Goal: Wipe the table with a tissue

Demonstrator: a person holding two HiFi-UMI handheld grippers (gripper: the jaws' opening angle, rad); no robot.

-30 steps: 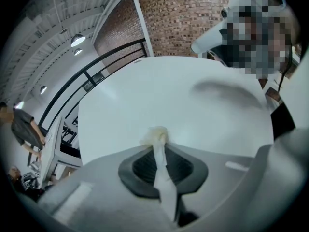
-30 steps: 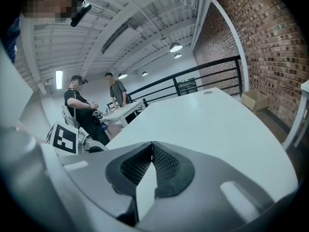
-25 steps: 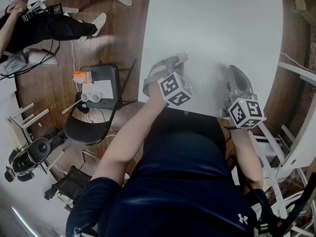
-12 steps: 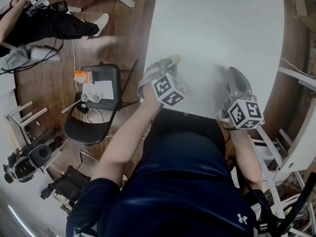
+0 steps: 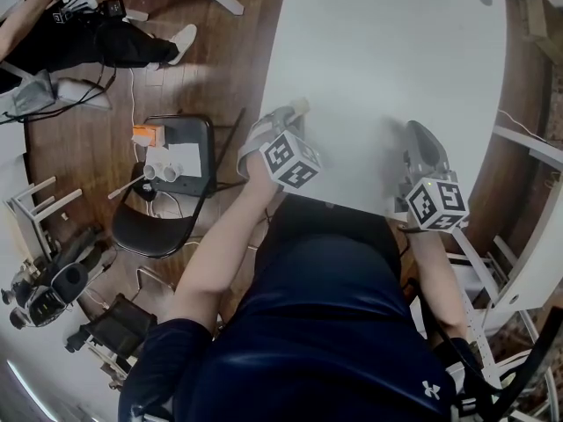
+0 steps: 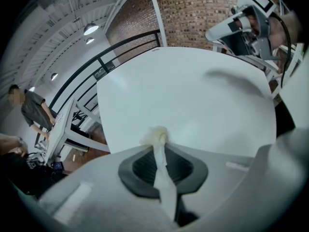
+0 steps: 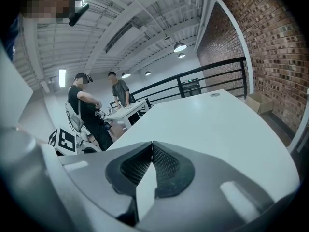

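Note:
A small crumpled off-white tissue [image 5: 301,107] is pinched in the tips of my left gripper [image 5: 294,114], which is shut on it and rests on the white table [image 5: 387,51] close to its left edge. In the left gripper view the tissue [image 6: 156,136] bulges out just past the closed jaws of that gripper [image 6: 159,145] against the table [image 6: 193,91]. My right gripper [image 5: 413,130] lies near the table's front edge further right. Its jaws [image 7: 151,145] are shut with nothing between them.
A black folding chair [image 5: 189,134] stands left of the table, carrying an orange box [image 5: 143,136] and small white items. A seated person [image 5: 79,42] is at the far left. White frames [image 5: 528,139] stand to the right. The table ends just left of the tissue.
My left gripper has slid left with the tissue, toward the table's left edge. The right gripper has stayed where it was.

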